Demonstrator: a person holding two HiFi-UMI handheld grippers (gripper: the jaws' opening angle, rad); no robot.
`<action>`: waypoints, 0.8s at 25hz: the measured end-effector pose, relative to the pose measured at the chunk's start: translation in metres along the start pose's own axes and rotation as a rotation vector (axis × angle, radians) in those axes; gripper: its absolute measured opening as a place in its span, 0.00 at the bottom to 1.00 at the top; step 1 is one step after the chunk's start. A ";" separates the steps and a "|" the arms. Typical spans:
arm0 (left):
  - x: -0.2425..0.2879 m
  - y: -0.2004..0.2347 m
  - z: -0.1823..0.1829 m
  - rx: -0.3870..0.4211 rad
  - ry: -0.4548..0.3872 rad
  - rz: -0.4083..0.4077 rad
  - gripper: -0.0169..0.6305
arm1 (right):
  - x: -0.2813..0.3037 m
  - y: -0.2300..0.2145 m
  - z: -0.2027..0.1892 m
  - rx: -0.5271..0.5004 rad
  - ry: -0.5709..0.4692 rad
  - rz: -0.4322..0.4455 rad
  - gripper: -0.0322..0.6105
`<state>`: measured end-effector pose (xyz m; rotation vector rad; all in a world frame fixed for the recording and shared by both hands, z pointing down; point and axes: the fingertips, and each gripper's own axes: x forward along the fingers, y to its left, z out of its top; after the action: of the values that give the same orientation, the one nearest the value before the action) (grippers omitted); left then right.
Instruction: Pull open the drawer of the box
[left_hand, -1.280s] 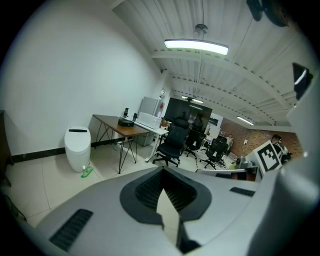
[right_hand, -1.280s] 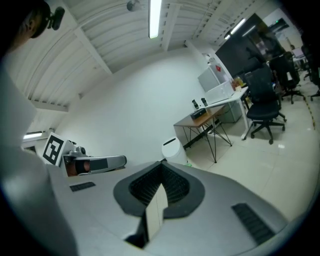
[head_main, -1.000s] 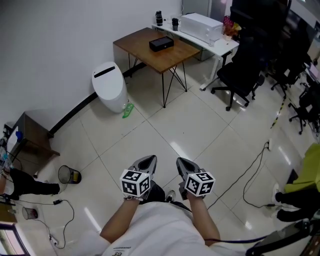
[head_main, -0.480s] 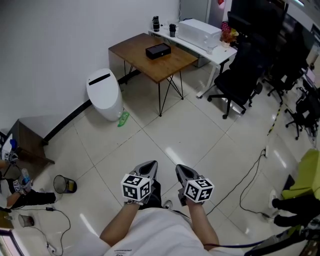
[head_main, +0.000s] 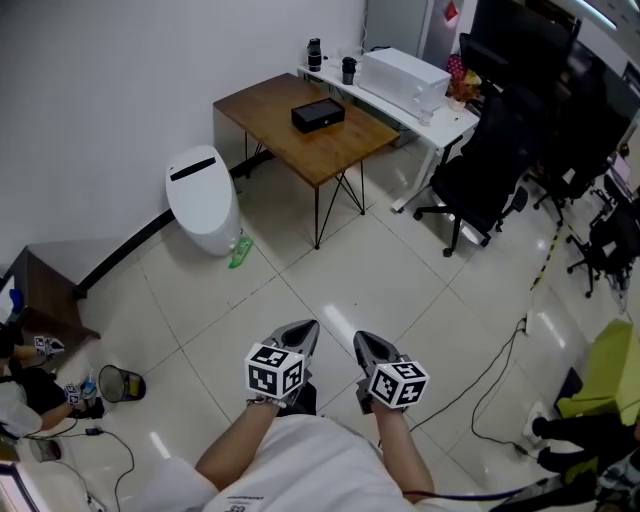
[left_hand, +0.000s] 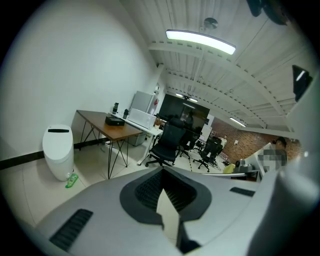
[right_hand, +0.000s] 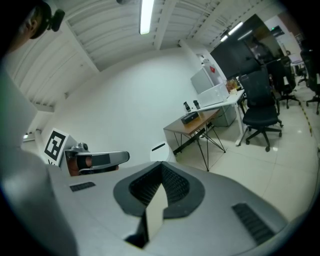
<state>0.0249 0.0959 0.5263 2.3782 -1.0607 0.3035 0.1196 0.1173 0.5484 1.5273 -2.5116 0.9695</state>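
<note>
Two abreast, jaws together: left gripper (head_main: 303, 330), right gripper (head_main: 363, 340).

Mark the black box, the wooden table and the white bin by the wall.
black box (head_main: 318, 116), head view, on its lid.
wooden table (head_main: 335, 152), head view, bare top in front of the box.
white bin (head_main: 203, 203), head view, white shell below the dark slot.

**Both tongs closed, side by side**

We hold the left tongs (head_main: 298, 331) and the right tongs (head_main: 366, 346) just beside each other, near our body, tips pointing to the far side. The jaws of each meet at the tips, with nothing between them. Our bare left forearm (head_main: 238, 442) and right forearm (head_main: 397, 452) reach forward from the near edge.
</note>
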 end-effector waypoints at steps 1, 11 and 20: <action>0.004 0.006 0.007 0.001 -0.001 -0.001 0.03 | 0.008 -0.001 0.006 -0.003 0.000 -0.001 0.03; 0.035 0.059 0.045 0.002 0.003 -0.026 0.03 | 0.071 -0.005 0.040 -0.019 -0.007 -0.023 0.03; 0.052 0.096 0.060 0.003 0.018 -0.055 0.03 | 0.108 -0.011 0.054 -0.019 -0.021 -0.065 0.03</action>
<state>-0.0119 -0.0230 0.5308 2.3984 -0.9857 0.3069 0.0880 0.0004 0.5475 1.6112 -2.4607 0.9223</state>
